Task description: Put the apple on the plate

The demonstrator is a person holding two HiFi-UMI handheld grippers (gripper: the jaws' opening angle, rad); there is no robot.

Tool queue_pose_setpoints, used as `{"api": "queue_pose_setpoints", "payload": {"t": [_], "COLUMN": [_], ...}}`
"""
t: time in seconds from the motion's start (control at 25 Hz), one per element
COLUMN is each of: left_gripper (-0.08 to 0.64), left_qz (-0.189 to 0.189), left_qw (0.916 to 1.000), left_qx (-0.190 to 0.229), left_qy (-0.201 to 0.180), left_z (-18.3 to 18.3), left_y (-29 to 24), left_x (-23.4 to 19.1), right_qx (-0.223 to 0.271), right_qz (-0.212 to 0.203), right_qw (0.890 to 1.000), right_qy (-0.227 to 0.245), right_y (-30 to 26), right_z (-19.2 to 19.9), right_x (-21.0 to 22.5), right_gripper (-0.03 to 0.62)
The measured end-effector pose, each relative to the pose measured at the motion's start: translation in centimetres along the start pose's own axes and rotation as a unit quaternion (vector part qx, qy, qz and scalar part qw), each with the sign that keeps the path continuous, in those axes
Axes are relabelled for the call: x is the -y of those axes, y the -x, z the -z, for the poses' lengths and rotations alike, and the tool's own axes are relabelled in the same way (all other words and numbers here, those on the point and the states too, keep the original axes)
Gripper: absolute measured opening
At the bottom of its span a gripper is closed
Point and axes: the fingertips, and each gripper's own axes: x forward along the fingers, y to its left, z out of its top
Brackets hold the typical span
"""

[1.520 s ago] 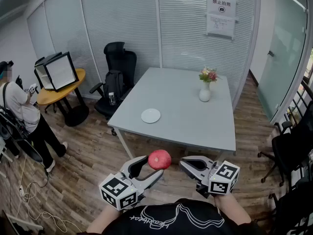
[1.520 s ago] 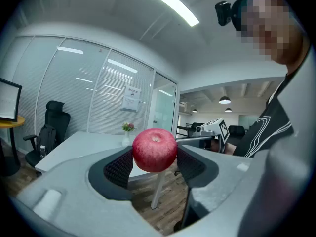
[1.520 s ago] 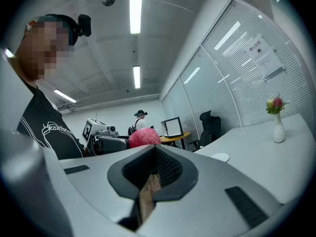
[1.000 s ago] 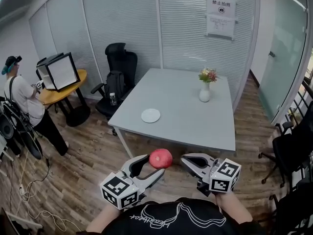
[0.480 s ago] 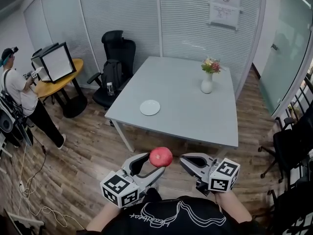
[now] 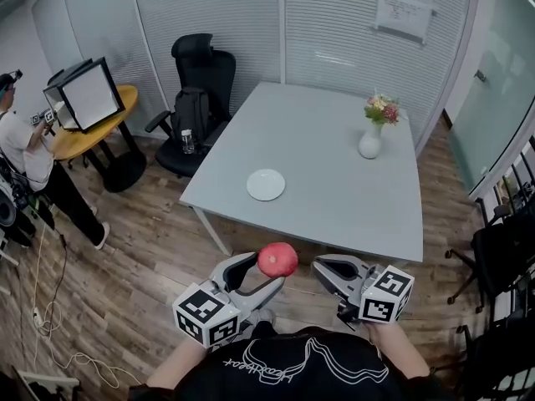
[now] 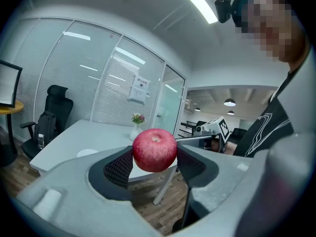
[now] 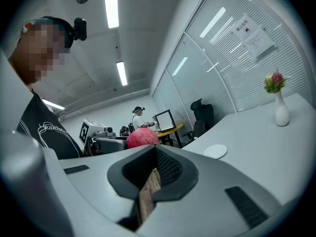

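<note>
A red apple [image 6: 277, 259] is clamped between the jaws of my left gripper [image 6: 266, 267], held in the air short of the table's near edge. The left gripper view shows the apple [image 7: 154, 149] squeezed between both black pads. The white plate [image 6: 266, 185] lies empty on the grey table [image 6: 334, 174], near its left edge. It also shows small in the left gripper view, plate [image 7: 87, 152], and in the right gripper view, plate [image 8: 216, 151]. My right gripper [image 6: 328, 268] hovers beside the apple, its jaws closed together with nothing between them.
A white vase with flowers [image 6: 371, 136] stands at the table's far right. A black office chair [image 6: 196, 90] with a backpack sits left of the table. A person [image 6: 25, 170] stands by a round yellow table [image 6: 92, 136] at far left. Wood floor lies below me.
The table and plate have drawn closer and shifted lower in the head view. Both grippers keep the same pose, the apple still held in the left one.
</note>
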Motion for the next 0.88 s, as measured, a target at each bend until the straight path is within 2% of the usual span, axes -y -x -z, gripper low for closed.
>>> {"api": "queue_pose_setpoints", "payload": {"t": [0.36,0.6,0.88], "left_gripper": [0.285,0.285,0.285], "left_qz": [0.017,0.025,0.03], "left_qw": [0.9998,0.9996,0.9995], "left_qx": [-0.002,-0.008,-0.003], "left_qy": [-0.01,-0.012,-0.011], "left_z": [-3.2,-3.2,-3.5], "left_y": [-1.3,-1.8,-1.5], "left_x": [-9.4,-15.2,-19.0], "right_qx": [0.009,0.005,0.003], "right_qz": [0.023,0.05,0.057], "right_qw": [1.0,0.999,0.998], "right_qy": [-0.002,-0.015,-0.008], "right_y": [-7.7,-12.5,-15.7], "right_z": [-3.4,-3.5,-3.8], "right_x": [4.3,7.3,7.9], "right_gripper": [0.009,0.009,0.009]}}
